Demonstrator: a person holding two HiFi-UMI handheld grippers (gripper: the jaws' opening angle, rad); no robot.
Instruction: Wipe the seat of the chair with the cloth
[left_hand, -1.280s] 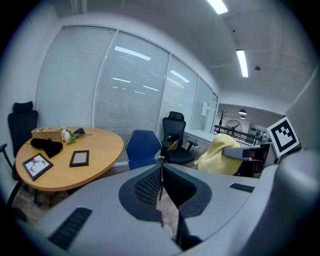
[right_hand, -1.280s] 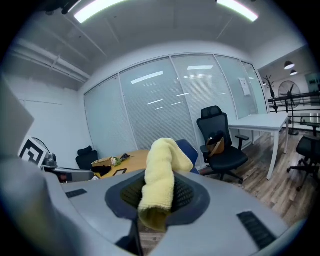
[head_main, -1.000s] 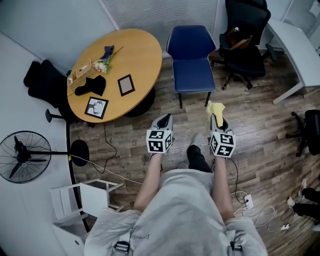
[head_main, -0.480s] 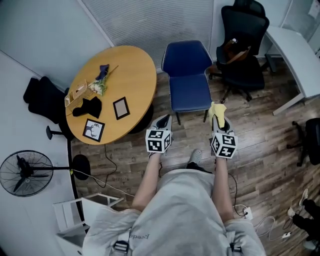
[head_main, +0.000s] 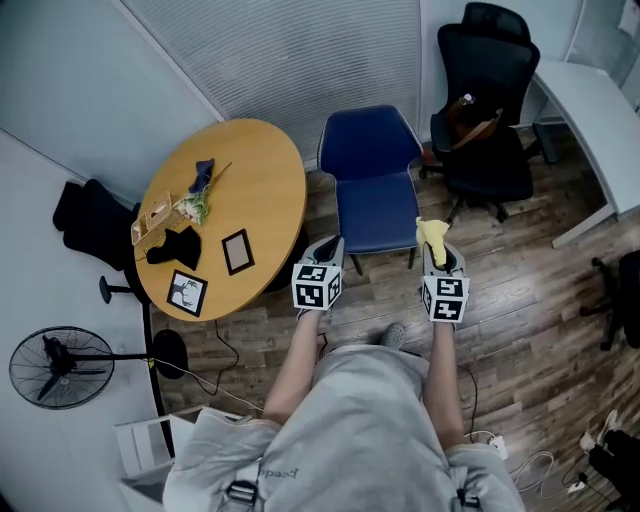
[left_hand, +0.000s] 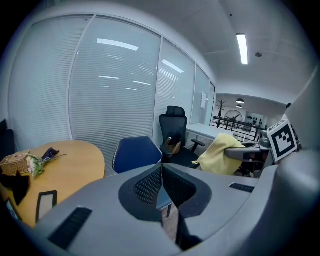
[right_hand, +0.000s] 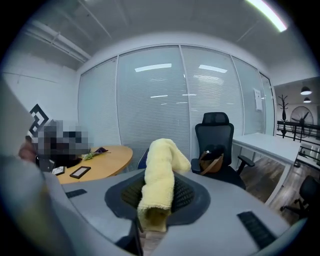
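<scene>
Cloth (head_main: 432, 236) of yellow pile is being gripped between the jaws of the right hand-held gripper (head_main: 439, 254), which is being held in the air just beside the front right corner of the blue chair (head_main: 377, 205), apart from its seat. The left hand-held gripper (head_main: 327, 250) is being held with its jaws pressed together on nothing, near the seat's front left corner and beside the round table (head_main: 255, 190).

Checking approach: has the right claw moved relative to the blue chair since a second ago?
Yes. The right claw and yellow cloth have moved toward the blue chair, now beside its front corner.
</scene>
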